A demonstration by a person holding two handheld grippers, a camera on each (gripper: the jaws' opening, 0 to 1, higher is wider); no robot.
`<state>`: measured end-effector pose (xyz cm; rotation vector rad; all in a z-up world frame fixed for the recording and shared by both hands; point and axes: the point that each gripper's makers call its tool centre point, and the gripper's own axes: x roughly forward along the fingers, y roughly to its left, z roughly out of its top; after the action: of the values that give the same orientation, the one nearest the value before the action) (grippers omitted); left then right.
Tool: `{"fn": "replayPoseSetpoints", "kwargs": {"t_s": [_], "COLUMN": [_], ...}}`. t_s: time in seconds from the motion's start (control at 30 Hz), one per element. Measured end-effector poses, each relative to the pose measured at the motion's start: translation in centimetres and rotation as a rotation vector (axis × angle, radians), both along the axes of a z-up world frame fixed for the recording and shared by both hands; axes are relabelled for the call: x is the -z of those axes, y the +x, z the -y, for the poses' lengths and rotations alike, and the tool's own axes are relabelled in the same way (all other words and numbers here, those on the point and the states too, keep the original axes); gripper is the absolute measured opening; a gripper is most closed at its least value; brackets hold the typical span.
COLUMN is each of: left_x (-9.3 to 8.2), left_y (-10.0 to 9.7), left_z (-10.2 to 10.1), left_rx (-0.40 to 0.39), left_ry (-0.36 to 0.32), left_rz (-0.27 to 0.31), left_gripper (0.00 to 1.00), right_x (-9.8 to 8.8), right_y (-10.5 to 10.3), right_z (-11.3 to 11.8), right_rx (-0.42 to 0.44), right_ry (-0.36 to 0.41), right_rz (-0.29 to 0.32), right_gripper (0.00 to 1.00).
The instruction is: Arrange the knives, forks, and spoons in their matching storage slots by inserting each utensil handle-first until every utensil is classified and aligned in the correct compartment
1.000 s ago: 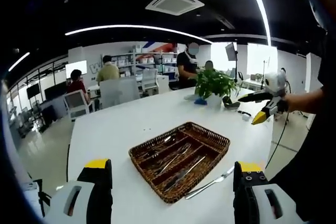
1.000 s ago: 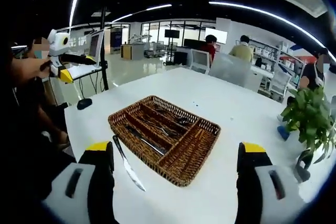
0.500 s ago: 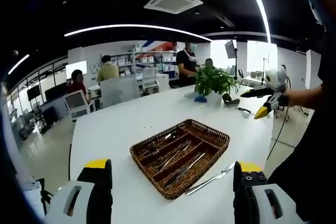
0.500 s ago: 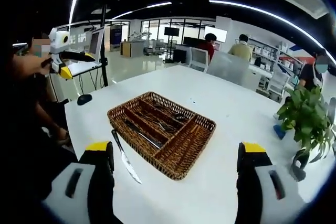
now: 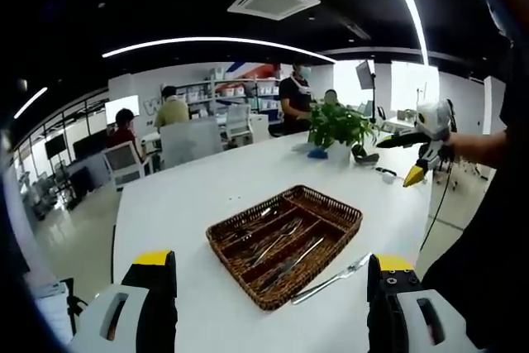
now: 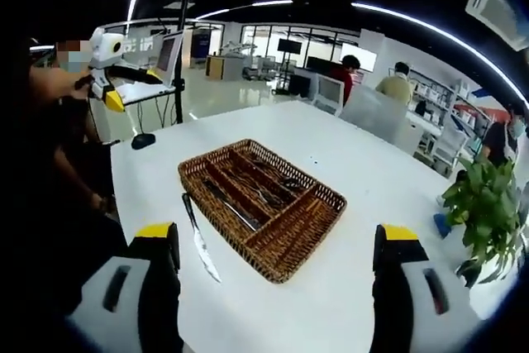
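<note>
White table holds wicker tray with cutlery; knife beside it; both grippers wide open, empty.

Evenly and brightly lit from long curved white ceiling light strips and from tall daylight windows at the far wall. Mild glare off the glossy white tabletop. Only soft, faint shadows beneath the brown woven wicker cutlery tray. Strong fisheye bending toward the edges. Slightly soft and grainy in the distance, sharper in the foreground.
</note>
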<state>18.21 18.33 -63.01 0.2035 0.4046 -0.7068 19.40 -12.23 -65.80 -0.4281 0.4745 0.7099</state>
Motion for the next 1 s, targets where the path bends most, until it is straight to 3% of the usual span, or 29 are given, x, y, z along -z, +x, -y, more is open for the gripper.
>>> {"fn": "replayPoseSetpoints", "kwargs": {"t_s": [0.17,0.43,0.57,0.77,0.9,1.0], "left_x": [-0.1,0.5,1.2,1.5,1.5,1.4], "left_y": [-0.2,-0.6,-0.9,-1.1,-1.0,-1.0], "left_z": [-0.2,-0.7,-0.8,-1.1,-1.4,-1.6], "left_rx": [-0.008,-0.018,-0.013,-0.014,-0.017,-0.021], "left_ry": [-0.004,0.0,0.03,0.016,0.016,0.011], "left_rz": [0.006,-0.001,-0.006,-0.02,-0.024,-0.027], "left_gripper": [1.0,1.0,1.0,1.0,1.0,1.0], "right_x": [0.7,2.8,4.7,7.9,9.0,10.9], "right_y": [-0.3,-0.4,-0.5,-1.6,-2.1,-2.7], "right_z": [-2.3,-4.7,-5.0,-5.6,-6.3,-6.9], "right_rx": [-0.131,-0.211,-0.233,-0.313,-0.344,-0.394], "right_ry": [-0.092,-0.12,-0.133,-0.243,-0.242,-0.252], "right_rz": [-0.024,-0.069,-0.112,-0.134,-0.152,-0.191], "right_gripper": [0.99,0.97,0.93,0.88,0.8,0.75]}}
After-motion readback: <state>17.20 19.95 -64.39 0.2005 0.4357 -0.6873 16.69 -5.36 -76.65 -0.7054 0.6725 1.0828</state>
